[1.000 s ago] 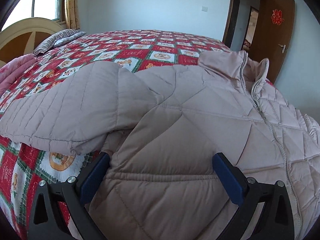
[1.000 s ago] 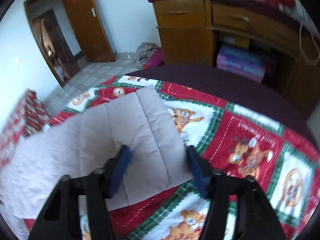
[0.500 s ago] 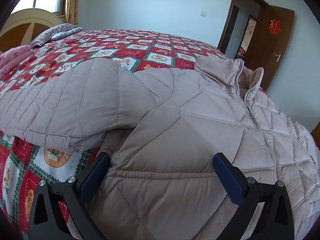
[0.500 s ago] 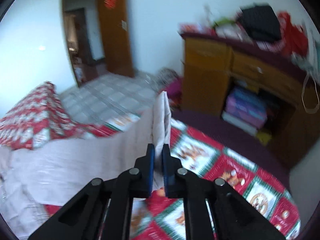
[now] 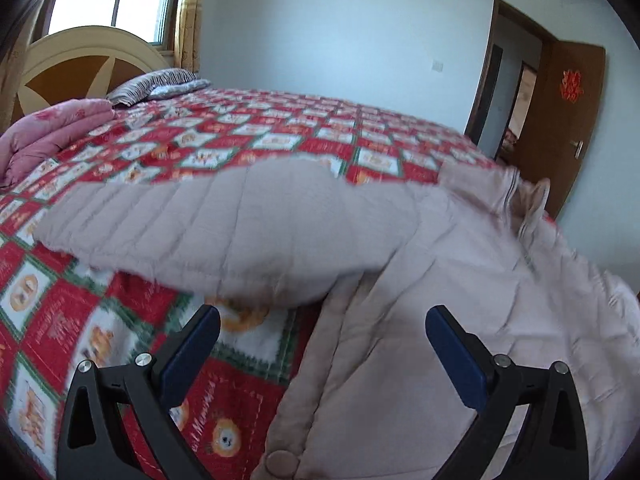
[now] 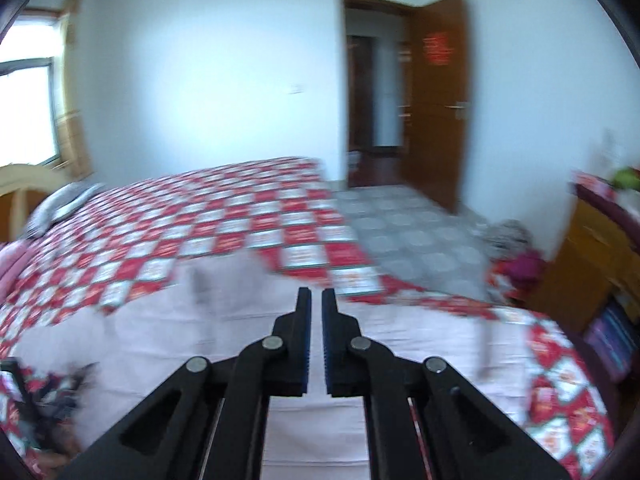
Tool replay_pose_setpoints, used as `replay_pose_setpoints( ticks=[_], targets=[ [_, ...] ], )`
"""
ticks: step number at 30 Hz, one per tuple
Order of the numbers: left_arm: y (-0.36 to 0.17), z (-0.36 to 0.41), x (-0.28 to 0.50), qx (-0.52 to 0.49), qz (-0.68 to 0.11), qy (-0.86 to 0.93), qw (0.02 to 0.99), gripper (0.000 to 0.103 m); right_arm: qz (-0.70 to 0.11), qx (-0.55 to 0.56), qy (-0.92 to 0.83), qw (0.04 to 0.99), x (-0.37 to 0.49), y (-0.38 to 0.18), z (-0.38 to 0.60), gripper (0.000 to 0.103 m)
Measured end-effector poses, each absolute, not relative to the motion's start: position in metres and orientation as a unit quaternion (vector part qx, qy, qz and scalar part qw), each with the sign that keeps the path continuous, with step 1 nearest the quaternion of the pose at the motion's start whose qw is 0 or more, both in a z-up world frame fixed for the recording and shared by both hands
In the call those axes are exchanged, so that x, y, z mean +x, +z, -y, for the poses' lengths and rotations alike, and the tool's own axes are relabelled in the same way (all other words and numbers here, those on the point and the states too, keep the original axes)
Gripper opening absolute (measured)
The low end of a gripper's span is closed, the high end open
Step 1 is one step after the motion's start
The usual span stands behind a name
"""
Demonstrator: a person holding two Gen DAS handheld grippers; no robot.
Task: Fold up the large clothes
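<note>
Showing blurred, unreadable lettering, the red bedspread lies under the jacket.

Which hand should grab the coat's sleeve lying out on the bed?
Left, probably. The left gripper has its fingers wide open, right in front of that sleeve. The right gripper is shut and sits above the middle of the coat.

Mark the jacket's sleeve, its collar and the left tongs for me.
sleeve (image 5: 224, 232), left wrist view, on its quilted middle.
collar (image 5: 520, 196), left wrist view, on the raised collar by the zip.
left tongs (image 5: 320, 344), left wrist view, midway between the open blue tips.
</note>
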State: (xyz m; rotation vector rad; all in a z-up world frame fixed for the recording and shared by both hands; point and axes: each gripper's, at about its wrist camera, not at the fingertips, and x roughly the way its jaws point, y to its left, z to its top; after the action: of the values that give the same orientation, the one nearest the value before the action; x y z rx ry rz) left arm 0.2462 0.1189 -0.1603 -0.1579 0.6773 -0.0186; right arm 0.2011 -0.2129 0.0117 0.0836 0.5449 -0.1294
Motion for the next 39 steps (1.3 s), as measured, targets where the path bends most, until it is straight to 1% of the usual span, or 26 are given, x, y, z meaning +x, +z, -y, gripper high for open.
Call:
replay_pose_setpoints(
  ticks=[3, 6, 7, 8, 9, 10, 11, 12, 15, 18, 24, 25, 26, 28, 29, 31, 32, 34, 35, 39],
  targets=[
    [-0.175, -0.121, 0.254, -0.091, -0.359, -0.038, 0.928, 0.102, -0.287, 0.046, -0.025, 0.957, 0.224, -0.012, 0.172, 0.007],
    [-0.181, -0.132, 0.258, -0.129, -0.367, -0.057, 0.919, 0.102, -0.289, 0.084, -0.030, 0.953, 0.234, -0.031, 0.171, 0.007],
    [-0.183, -0.137, 0.259, -0.145, -0.368, -0.062, 0.917, 0.102, -0.285, 0.087, -0.046, 0.953, 0.235, -0.032, 0.177, 0.008],
    [-0.182, -0.137, 0.258, -0.152, -0.365, -0.065, 0.916, 0.102, -0.283, 0.087, -0.066, 0.953, 0.235, -0.036, 0.189, 0.014],
    [-0.182, -0.137, 0.258, -0.156, -0.363, -0.067, 0.916, 0.102, -0.284, 0.085, -0.084, 0.951, 0.232, -0.036, 0.200, 0.023],
    [-0.183, -0.137, 0.258, -0.156, -0.362, -0.068, 0.917, 0.102, -0.288, 0.083, -0.103, 0.949, 0.229, -0.038, 0.212, 0.060],
    [-0.182, -0.135, 0.257, -0.155, -0.362, -0.067, 0.917, 0.102, -0.292, 0.083, -0.128, 0.944, 0.225, -0.042, 0.232, 0.101],
    [-0.182, -0.134, 0.257, -0.153, -0.362, -0.066, 0.917, 0.102, -0.289, 0.083, -0.166, 0.939, 0.217, -0.049, 0.260, 0.102],
    [-0.181, -0.133, 0.255, -0.149, -0.362, -0.064, 0.918, 0.102, -0.298, 0.059, -0.247, 0.920, 0.204, -0.062, 0.319, 0.102],
    [-0.182, -0.133, 0.255, -0.145, -0.365, -0.061, 0.917, 0.102, -0.332, 0.047, -0.309, 0.890, 0.196, -0.087, 0.390, 0.102],
    [-0.182, -0.128, 0.257, -0.128, -0.372, -0.050, 0.918, 0.102, -0.411, 0.093, -0.327, 0.846, 0.194, -0.146, 0.472, 0.102],
    [-0.183, -0.128, 0.257, -0.126, -0.373, -0.049, 0.918, 0.102, -0.424, 0.105, -0.319, 0.841, 0.192, -0.154, 0.478, 0.098],
    [-0.183, -0.127, 0.258, -0.125, -0.373, -0.048, 0.918, 0.102, -0.431, 0.111, -0.316, 0.838, 0.189, -0.157, 0.480, 0.077],
    [-0.183, -0.127, 0.258, -0.123, -0.374, -0.047, 0.918, 0.102, -0.440, 0.120, -0.330, 0.827, 0.183, -0.162, 0.483, 0.050],
    [-0.183, -0.127, 0.258, -0.124, -0.374, -0.047, 0.918, 0.102, -0.433, 0.130, -0.334, 0.827, 0.178, -0.160, 0.486, 0.038],
    [-0.183, -0.127, 0.258, -0.125, -0.374, -0.048, 0.918, 0.102, -0.412, 0.168, -0.337, 0.830, 0.167, -0.150, 0.492, 0.026],
    [-0.184, -0.128, 0.258, -0.126, -0.374, -0.048, 0.918, 0.102, -0.398, 0.189, -0.337, 0.832, 0.159, -0.142, 0.493, 0.023],
    [-0.184, -0.128, 0.258, -0.128, -0.373, -0.050, 0.918, 0.102, -0.372, 0.213, -0.329, 0.841, 0.149, -0.126, 0.493, 0.022],
    [-0.184, -0.129, 0.258, -0.130, -0.372, -0.051, 0.918, 0.102, -0.357, 0.215, -0.318, 0.852, 0.145, -0.108, 0.485, 0.022],
    [-0.184, -0.131, 0.257, -0.136, -0.369, -0.055, 0.918, 0.102, -0.325, 0.175, -0.267, 0.890, 0.153, -0.053, 0.432, 0.021]
  ],
)
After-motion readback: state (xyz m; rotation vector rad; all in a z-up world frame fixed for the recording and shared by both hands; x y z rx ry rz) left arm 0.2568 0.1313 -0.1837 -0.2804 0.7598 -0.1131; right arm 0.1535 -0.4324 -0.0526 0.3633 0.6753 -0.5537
